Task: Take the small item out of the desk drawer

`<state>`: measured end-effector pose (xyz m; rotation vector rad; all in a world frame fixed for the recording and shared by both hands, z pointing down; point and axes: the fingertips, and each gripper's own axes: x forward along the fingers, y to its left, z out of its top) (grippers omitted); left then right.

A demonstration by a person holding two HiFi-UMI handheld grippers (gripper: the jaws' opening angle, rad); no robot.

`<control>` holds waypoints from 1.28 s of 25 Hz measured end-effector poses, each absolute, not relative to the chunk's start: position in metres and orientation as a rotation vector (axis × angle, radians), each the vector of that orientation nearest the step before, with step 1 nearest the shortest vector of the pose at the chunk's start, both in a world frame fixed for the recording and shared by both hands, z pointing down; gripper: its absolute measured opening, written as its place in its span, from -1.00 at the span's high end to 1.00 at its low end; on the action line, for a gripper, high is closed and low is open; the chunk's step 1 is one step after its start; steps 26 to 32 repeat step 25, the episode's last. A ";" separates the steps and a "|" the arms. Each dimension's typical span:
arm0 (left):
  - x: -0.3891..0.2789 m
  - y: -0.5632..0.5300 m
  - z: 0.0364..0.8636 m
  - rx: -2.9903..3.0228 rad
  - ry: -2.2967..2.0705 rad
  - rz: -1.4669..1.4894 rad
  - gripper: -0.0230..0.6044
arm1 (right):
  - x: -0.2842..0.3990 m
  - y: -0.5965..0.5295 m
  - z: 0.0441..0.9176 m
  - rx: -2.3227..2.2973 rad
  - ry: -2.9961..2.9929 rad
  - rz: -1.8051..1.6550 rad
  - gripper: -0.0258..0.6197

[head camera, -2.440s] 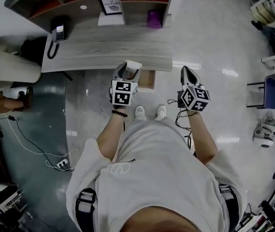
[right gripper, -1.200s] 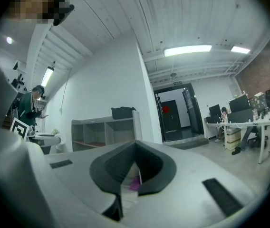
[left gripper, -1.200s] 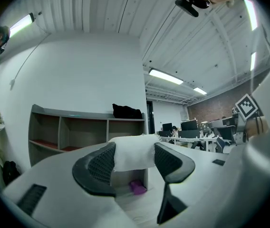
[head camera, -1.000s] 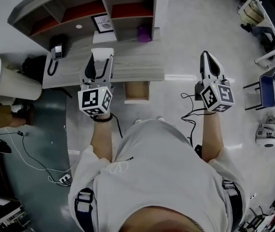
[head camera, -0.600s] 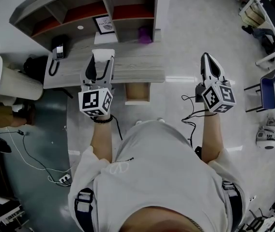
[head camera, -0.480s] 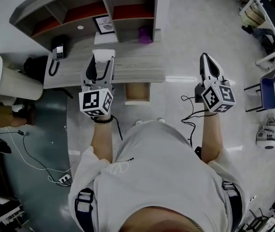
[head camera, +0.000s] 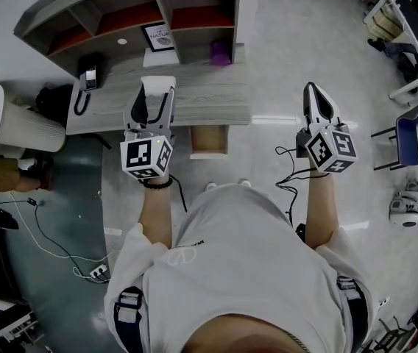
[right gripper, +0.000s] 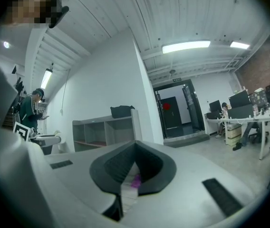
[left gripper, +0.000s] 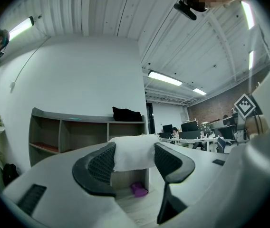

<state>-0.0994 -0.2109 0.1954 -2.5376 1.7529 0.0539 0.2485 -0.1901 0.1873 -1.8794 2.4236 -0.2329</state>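
My left gripper [head camera: 156, 95] hangs over the grey wooden desk [head camera: 209, 98], shut on a small white soft item [head camera: 158, 81]. In the left gripper view the white item [left gripper: 132, 153] fills the gap between the two dark pads [left gripper: 101, 163]. The desk drawer [head camera: 209, 140] stands pulled out below the desk's front edge, and what is inside it does not show. Out to the right, my right gripper [head camera: 313, 93] floats over the floor, shut and empty. Its jaws meet in the right gripper view [right gripper: 134, 151].
On the desk are a black phone [head camera: 85, 70], a framed print [head camera: 157, 37] and a purple object [head camera: 219, 52], below an open shelf unit [head camera: 121, 13]. A white round stand [head camera: 6, 120] is at the left, cables [head camera: 62, 234] lie on the floor, a blue chair [head camera: 409, 140] stands right.
Since the earliest frame the left gripper has gone from the drawer up and left over the desk with the white item. The right gripper swung right. Over the last second nothing moved.
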 end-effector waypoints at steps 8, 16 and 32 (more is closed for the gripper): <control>-0.097 -0.211 0.192 -2.536 1.747 0.065 0.12 | 0.248 -0.191 0.185 -1.883 2.430 -0.220 0.92; -0.096 -0.212 0.195 -2.547 1.745 0.062 0.12 | 0.246 -0.192 0.189 -1.887 2.446 -0.214 0.92; -0.094 -0.215 0.196 -2.555 1.740 0.058 0.12 | 0.243 -0.194 0.189 -1.866 2.446 -0.239 0.92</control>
